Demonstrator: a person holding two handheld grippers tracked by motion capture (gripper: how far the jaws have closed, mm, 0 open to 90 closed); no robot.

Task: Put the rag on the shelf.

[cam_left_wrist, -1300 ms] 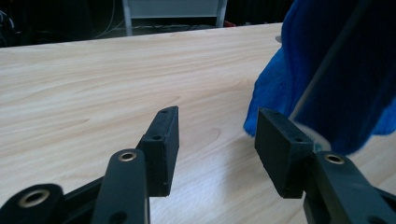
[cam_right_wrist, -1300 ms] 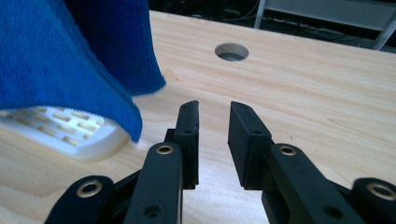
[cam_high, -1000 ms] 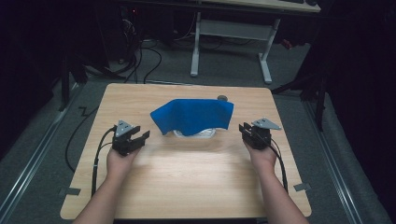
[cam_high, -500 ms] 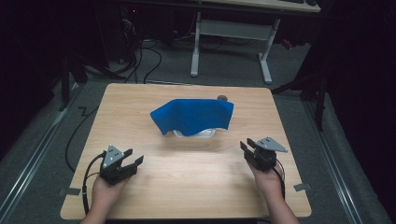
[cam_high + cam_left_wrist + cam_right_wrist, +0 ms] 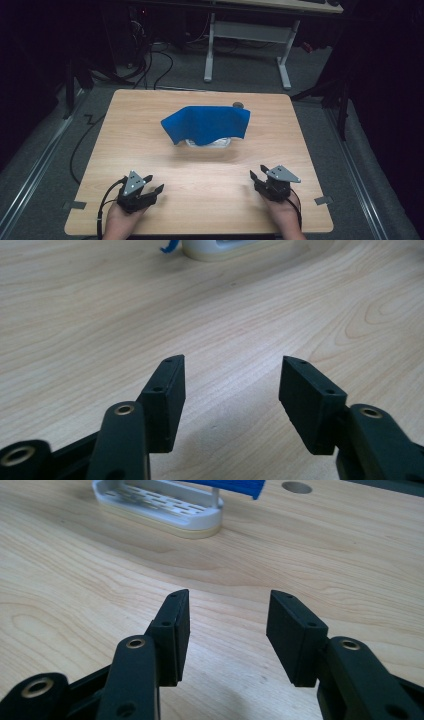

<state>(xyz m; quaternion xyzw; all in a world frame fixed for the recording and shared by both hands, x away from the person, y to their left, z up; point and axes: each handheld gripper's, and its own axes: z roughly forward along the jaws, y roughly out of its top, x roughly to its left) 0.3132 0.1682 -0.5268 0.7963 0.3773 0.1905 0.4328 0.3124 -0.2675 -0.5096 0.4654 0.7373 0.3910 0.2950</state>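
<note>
A blue cloth (image 5: 207,124) is draped over a white rack (image 5: 209,143) at the frame's centre. It is judged soft and light, best pinched at a hanging corner. The left gripper (image 5: 150,186) and right gripper (image 5: 258,176), jaws just spread wide and empty, are seen at the bottom.

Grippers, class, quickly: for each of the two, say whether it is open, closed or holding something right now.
Left gripper: open, jaws just widened, nothing between them.
Right gripper: open, jaws just widened, nothing between them.
</note>
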